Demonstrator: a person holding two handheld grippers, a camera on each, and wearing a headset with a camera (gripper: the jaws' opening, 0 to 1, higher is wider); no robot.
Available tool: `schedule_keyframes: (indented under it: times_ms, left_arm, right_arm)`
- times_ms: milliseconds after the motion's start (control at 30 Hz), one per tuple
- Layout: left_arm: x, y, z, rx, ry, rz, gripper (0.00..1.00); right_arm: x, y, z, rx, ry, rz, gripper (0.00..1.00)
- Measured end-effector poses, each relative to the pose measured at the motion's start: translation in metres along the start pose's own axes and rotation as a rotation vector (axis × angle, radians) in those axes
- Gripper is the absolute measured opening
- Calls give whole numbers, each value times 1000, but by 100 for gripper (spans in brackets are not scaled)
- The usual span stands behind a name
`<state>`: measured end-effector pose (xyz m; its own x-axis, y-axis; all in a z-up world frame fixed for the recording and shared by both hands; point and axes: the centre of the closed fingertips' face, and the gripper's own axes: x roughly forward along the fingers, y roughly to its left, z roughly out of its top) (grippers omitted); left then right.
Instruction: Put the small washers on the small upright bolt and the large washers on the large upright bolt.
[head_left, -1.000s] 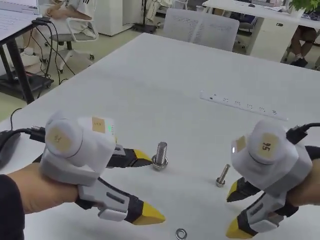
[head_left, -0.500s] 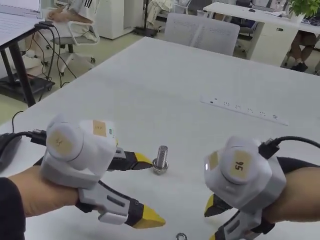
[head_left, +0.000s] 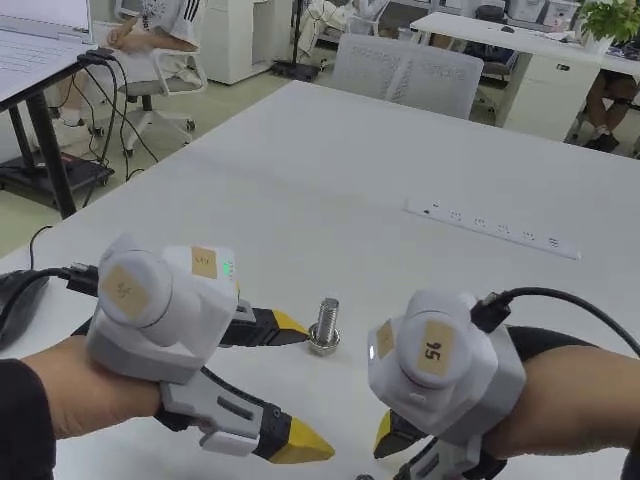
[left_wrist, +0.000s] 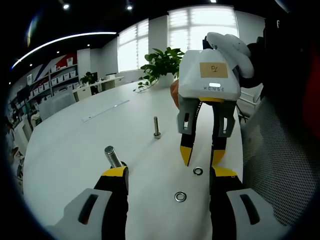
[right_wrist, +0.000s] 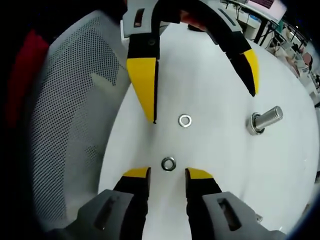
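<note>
The large upright bolt (head_left: 324, 322) (left_wrist: 112, 156) (right_wrist: 265, 120) stands on the white table, a ring at its foot. The small bolt (left_wrist: 156, 127) stands farther off. Two washers lie flat near the table's front edge. One washer (right_wrist: 168, 163) (left_wrist: 198, 171) sits just ahead of my right gripper's (right_wrist: 167, 174) (head_left: 395, 450) (left_wrist: 201, 157) open tips, on the line between them. The other washer (right_wrist: 185, 120) (left_wrist: 180, 196) lies between the wide-open jaws of my left gripper (left_wrist: 168, 172) (head_left: 305, 385), which holds nothing. One left jaw tip rests beside the large bolt.
A white power strip (head_left: 495, 228) lies across the table's (head_left: 350, 170) far right. A grey chair (head_left: 405, 70) stands at the far edge, and a mesh chair back (right_wrist: 65, 100) is close behind the front edge. A person sits at a desk far left.
My right gripper has moved left and closer to the front edge, now covering the small bolt in the head view and pointing down at the washers. The left gripper has barely moved.
</note>
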<state>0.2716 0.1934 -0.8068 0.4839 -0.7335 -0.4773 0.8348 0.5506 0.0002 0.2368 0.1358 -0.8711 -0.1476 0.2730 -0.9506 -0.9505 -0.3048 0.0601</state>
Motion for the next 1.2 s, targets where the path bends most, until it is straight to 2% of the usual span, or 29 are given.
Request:
schedule_keyframes:
  times_ms: [267, 600, 1200]
  left_arm:
    - [0, 0, 1, 0, -3, 1, 64]
    - [-1, 1, 2, -2, -9, 8, 64]
    - [-1, 3, 1, -4, -7, 9, 63]
  right_arm:
    - [6, 2, 3, -30, 14, -1, 27]
    - [7, -1, 4, -103, 51, -43, 22]
    - [7, -6, 3, -111, 40, -55, 15]
